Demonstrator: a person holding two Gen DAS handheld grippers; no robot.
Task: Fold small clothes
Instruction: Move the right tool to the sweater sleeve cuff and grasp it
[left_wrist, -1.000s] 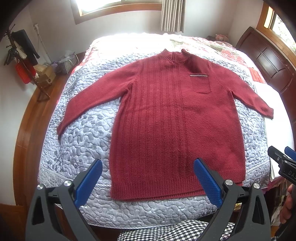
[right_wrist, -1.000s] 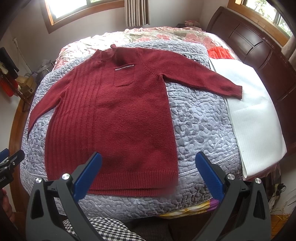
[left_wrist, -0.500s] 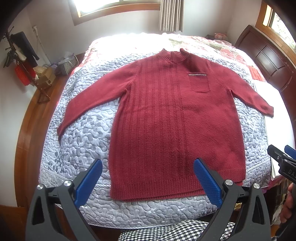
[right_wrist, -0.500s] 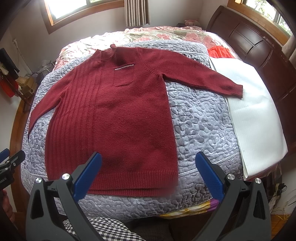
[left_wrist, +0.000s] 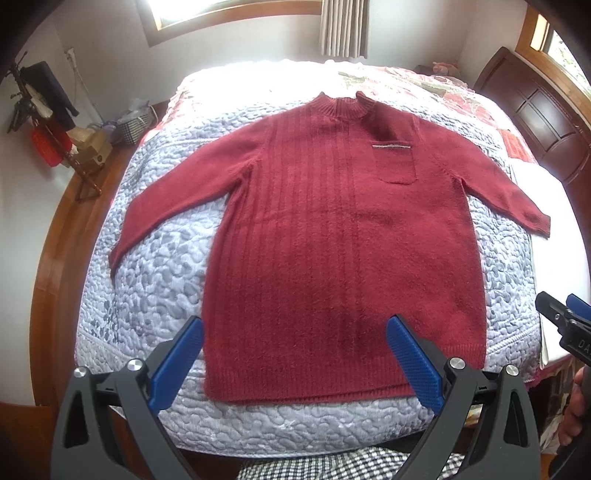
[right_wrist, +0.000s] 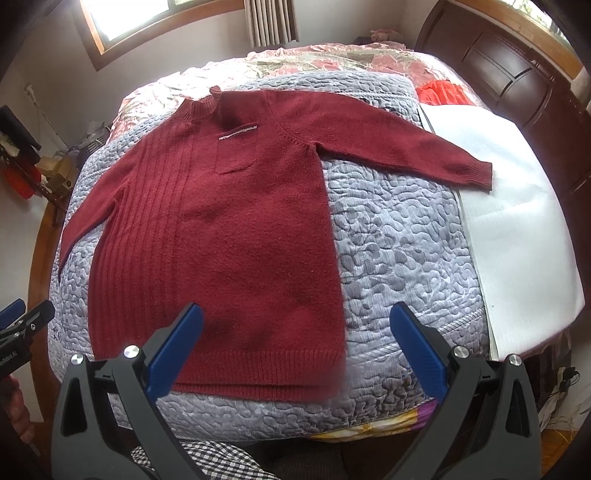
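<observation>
Dark red knitted sweater (left_wrist: 343, 251) spread flat and face up on grey quilted bedspread (left_wrist: 155, 280), collar toward far side, ribbed hem toward near edge of bed. Both sleeves stretched out and angled down to left and right; right cuff (right_wrist: 476, 173) lying over edge of white sheet (right_wrist: 517, 236) on right part of bed. Small chest pocket (left_wrist: 393, 162) with pale trim just below collar, right of centre. Left half of front ribbed in vertical lines, right half plain.

Left tool (left_wrist: 295, 363) held above near edge of bed, over hem, blue pads wide apart, gripping nothing, apart from fabric. Right tool (right_wrist: 297, 356) likewise spread wide and empty, poised over lower right corner of sweater and bare quilt beside it. Each tool glimpsed at edge of other camera's view, with part of a hand behind it.

Checked black-and-white cloth (left_wrist: 332, 465) seen at bottom between tool arms, just below bed edge. Dark wooden headboard (right_wrist: 517, 74) at far right, window (left_wrist: 221, 11) and curtain (left_wrist: 343, 26) on far wall, pink floral cover (right_wrist: 314, 62) beyond quilt. Cluttered stand (left_wrist: 48, 122) with hanging items by left wall.
</observation>
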